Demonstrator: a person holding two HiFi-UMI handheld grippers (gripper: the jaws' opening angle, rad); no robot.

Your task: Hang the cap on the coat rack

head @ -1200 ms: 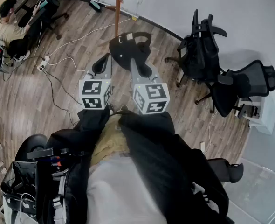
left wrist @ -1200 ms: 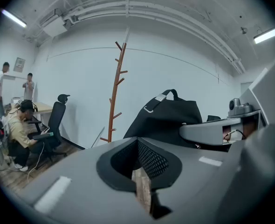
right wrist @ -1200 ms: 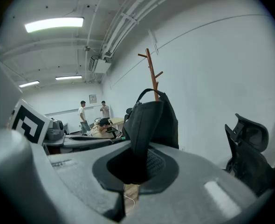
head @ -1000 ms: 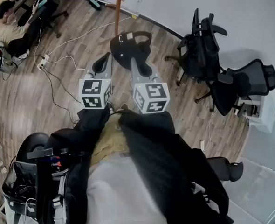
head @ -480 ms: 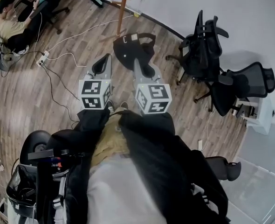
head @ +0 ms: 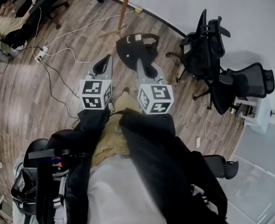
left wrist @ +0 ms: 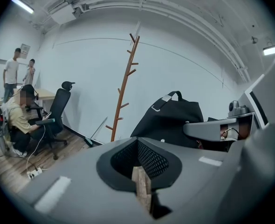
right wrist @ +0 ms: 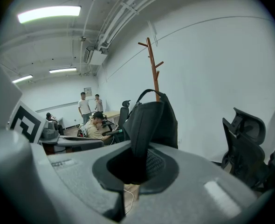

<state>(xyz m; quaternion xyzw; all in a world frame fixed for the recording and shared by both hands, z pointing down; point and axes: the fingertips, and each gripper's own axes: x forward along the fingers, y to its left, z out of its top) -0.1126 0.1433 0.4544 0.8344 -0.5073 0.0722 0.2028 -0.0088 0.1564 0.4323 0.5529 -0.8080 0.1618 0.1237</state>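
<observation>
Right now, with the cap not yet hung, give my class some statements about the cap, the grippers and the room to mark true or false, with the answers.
1. The right gripper is shut on the black cap. True.
2. The cap hangs on the wooden coat rack. False: it is held in the right gripper, apart from the rack.
3. The left gripper also holds the cap. False: nothing is between its jaws.
4. Black office chairs stand near the wall, to the person's right. True.
5. The floor is carpeted. False: it is wooden planks.
</observation>
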